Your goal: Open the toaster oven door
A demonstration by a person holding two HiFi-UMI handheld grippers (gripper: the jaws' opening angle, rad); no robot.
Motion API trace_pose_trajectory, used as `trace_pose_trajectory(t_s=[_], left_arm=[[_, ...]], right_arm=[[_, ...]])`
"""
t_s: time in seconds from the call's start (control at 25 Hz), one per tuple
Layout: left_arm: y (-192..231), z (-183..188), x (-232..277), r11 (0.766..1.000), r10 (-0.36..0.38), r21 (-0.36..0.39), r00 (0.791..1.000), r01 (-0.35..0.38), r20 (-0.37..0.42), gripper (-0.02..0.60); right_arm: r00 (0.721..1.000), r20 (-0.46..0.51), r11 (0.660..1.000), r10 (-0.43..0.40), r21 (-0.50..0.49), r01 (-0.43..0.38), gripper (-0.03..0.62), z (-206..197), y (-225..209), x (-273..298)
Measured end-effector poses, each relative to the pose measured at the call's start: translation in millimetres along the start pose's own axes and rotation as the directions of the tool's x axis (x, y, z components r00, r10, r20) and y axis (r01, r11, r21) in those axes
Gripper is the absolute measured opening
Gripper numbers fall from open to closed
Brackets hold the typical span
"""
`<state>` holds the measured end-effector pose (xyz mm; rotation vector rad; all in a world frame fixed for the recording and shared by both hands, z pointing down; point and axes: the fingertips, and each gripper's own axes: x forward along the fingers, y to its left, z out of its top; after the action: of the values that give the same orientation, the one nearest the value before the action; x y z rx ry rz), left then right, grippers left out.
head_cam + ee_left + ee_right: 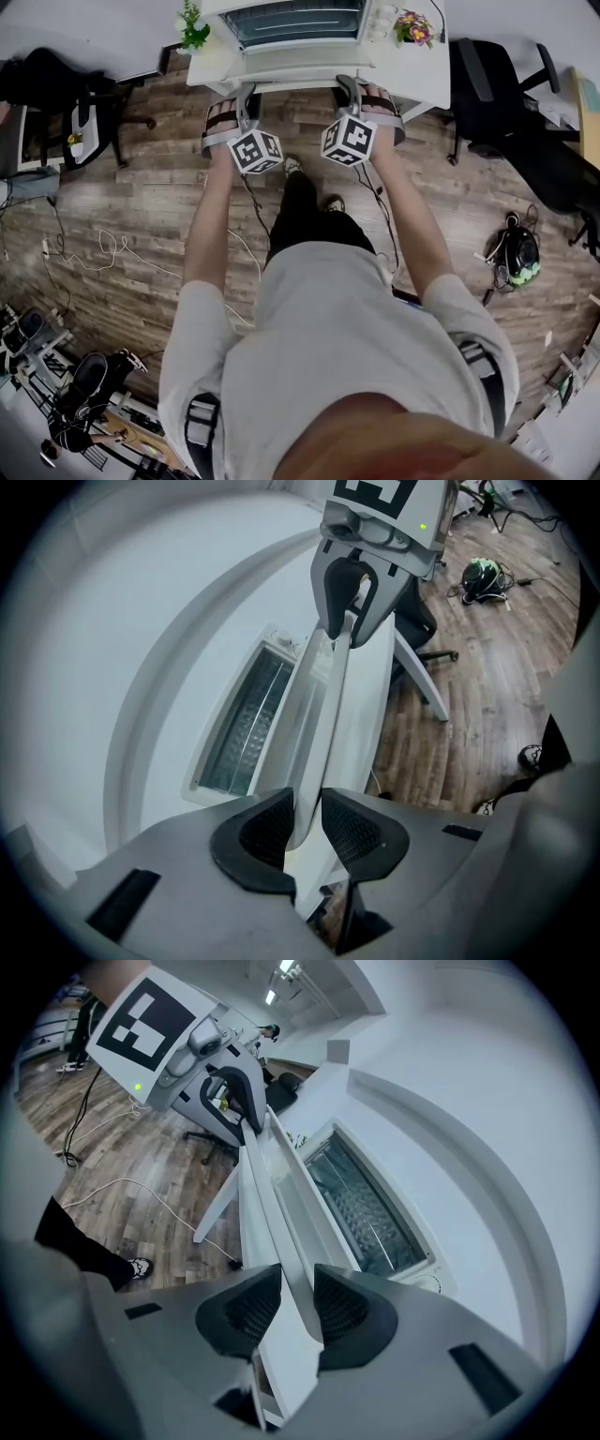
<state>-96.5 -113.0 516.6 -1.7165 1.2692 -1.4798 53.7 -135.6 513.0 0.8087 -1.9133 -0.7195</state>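
Observation:
A white toaster oven [295,21] stands on a white table [427,80] at the top of the head view. Its door [300,61] is swung down toward me, and the rack inside [239,728] shows. My left gripper [246,94] is shut on the door's front edge at its left end; the pads [262,827] press the white panel [323,724]. My right gripper [349,86] is shut on the same edge [281,1213] at its right end. Each gripper view shows the other gripper, the right gripper [345,621] and the left gripper [246,1115], clamped farther along the door.
Small flower pots [192,28] [412,26] flank the oven. Black office chairs stand at the right [487,84] and left [66,103] of the table. Cables [103,253] and a black-and-green helmet [520,258] lie on the wooden floor. I stand close to the table's front edge.

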Motion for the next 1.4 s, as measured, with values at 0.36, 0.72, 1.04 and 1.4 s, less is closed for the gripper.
trace_pose_trajectory(t_s=[0.36,0.72,1.04,1.4], left_arm=[[-8,-2,0,1.0,-0.008,0.023,1.0,0.008,0.005,0.101],[-14,-4,1,1.0,-0.012,0.009,1.0,0.012,0.001,0.101],[-26,-7,-1,1.0,-0.028,0.01,1.0,0.028,-0.004,0.1],[-38,-11,1,0.999,-0.036,0.024,0.999,0.036,0.0,0.097]], right_arm=[[1.0,-0.002,1.0,-0.008,0.009,0.008,0.11,-3,8,1],[1.0,0.003,1.0,-0.02,0.011,0.02,0.11,-6,14,3],[1.0,-0.003,1.0,-0.009,0.008,0.009,0.109,-10,26,1],[1.0,-0.015,1.0,-0.008,0.003,0.008,0.106,-13,37,5]])
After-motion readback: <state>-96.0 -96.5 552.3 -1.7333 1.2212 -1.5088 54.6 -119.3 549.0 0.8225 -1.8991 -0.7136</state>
